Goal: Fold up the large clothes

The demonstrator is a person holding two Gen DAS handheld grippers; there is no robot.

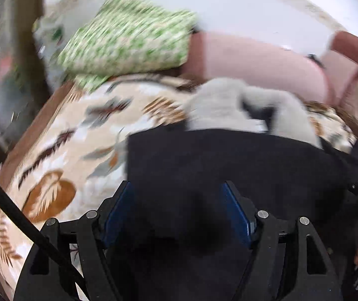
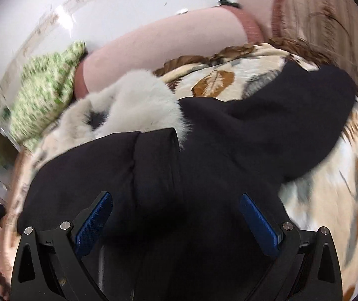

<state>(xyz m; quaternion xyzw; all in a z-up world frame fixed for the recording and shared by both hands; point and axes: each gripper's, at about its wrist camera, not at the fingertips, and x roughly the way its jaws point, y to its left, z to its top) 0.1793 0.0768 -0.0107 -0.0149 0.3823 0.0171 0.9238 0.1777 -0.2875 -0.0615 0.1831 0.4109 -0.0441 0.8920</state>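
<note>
Left wrist view: the left hand-held gripper (image 1: 179, 210) hangs with jaws apart above a black coat (image 1: 229, 165), clamping nothing. The right hand-held gripper (image 2: 176, 223) is likewise spread wide over the same coat (image 2: 204, 163). The coat lies on a bed with a leaf-print blanket (image 2: 329, 200); it is dark, bulky, with a pale fur collar (image 2: 133, 105) at its far end.

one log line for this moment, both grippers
left hand-held gripper open | right hand-held gripper open | black coat on leaf-print blanket | nothing gripped
</note>
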